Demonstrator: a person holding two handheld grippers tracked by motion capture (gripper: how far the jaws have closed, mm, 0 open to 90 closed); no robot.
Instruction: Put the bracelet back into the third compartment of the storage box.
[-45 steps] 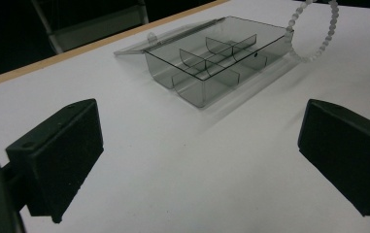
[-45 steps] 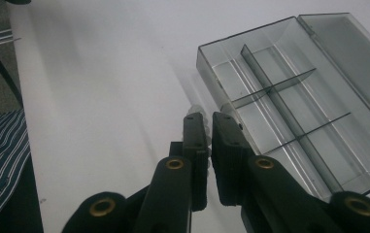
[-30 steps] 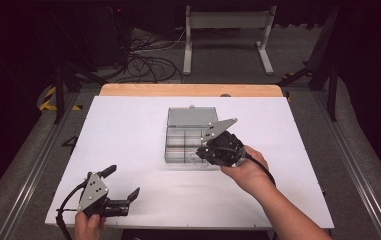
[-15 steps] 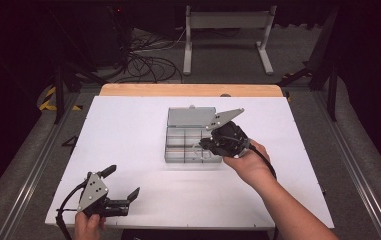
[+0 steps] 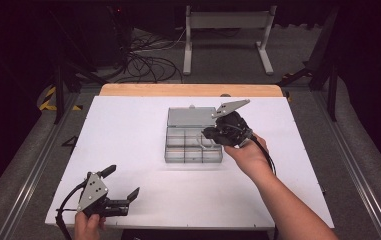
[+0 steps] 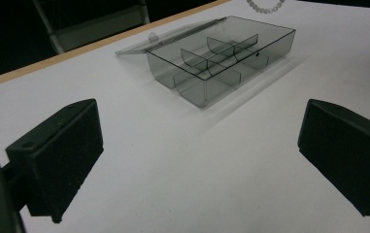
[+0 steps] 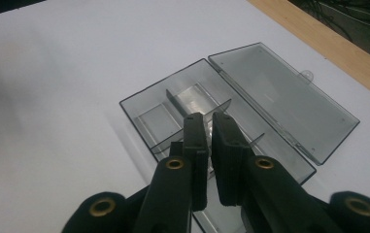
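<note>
A clear grey compartment box (image 5: 193, 149) lies at the middle of the white table, its lid (image 5: 190, 116) folded flat open toward the far side. My right gripper (image 5: 209, 133) hovers over the box's right half, pointing down and left. In the right gripper view its jaws (image 7: 209, 119) stand shut above the dividers (image 7: 197, 109), and I see nothing between them. My left gripper (image 5: 123, 182) rests near the front left edge, held by a hand. Its jaws (image 6: 197, 145) are wide open with only bare table between them, facing the box (image 6: 221, 58).
The white table top (image 5: 128, 135) has a wooden strip (image 5: 188, 90) along its far edge. A small ring of beads (image 6: 265, 4) lies beyond the box. Metal rails run along both sides of the table; cables and a stand are on the floor behind.
My right gripper has moved a little toward the far side and right over the box, rising slightly, jaws still shut. The left gripper has kept still.
</note>
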